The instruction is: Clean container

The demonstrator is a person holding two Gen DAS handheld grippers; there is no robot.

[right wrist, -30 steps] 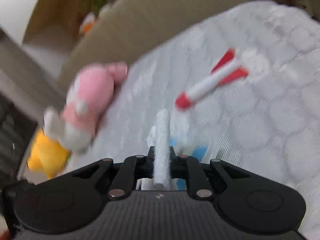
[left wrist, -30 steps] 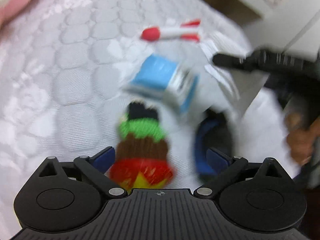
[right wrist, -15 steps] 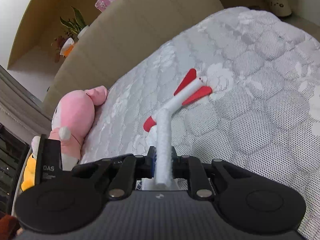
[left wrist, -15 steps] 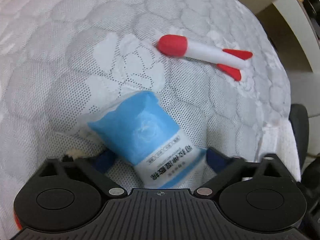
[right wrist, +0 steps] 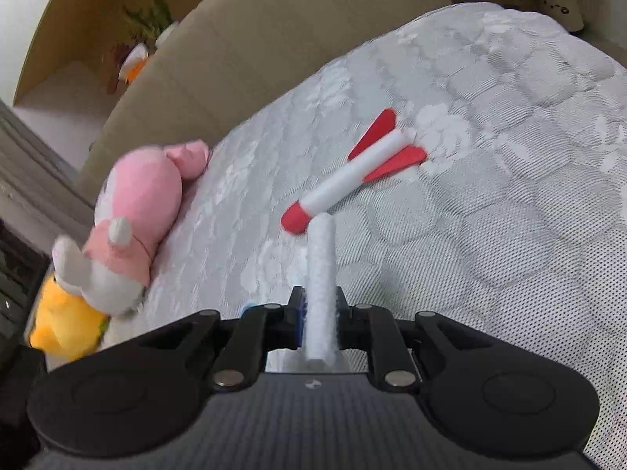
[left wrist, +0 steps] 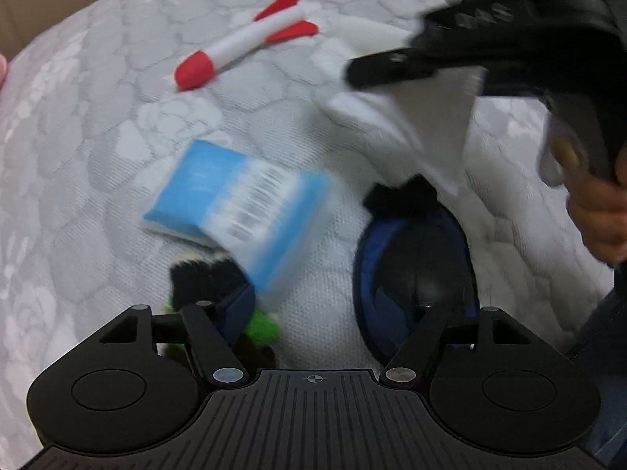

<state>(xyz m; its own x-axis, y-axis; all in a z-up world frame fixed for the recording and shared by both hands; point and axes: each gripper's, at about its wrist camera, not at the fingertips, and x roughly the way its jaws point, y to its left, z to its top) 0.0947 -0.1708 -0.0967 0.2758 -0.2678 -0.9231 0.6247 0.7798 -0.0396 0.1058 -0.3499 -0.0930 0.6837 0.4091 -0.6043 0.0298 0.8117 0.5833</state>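
My right gripper point(right wrist: 319, 309) is shut on the rim of a white fabric container point(right wrist: 320, 274); in the left wrist view the same gripper point(left wrist: 450, 55) holds the white container point(left wrist: 399, 117) up at the upper right. A blue and white packet point(left wrist: 243, 211), blurred, lies on or falls onto the bed below it. A dark blue eye mask point(left wrist: 415, 270) and a knitted toy with black and green parts point(left wrist: 219, 286) lie in front of my left gripper point(left wrist: 333, 317), which is open and empty.
A red and white foam rocket point(left wrist: 243, 43) lies farther out on the quilted mattress point(left wrist: 78, 156); it also shows in the right wrist view point(right wrist: 352, 176). A pink plush point(right wrist: 133, 211) and a yellow plush point(right wrist: 62, 321) lie by the beige headboard point(right wrist: 274, 39).
The right gripper has lifted the white container over the bed. The blue packet has moved away from my left fingers and turned, and the eye mask and knitted toy show again.
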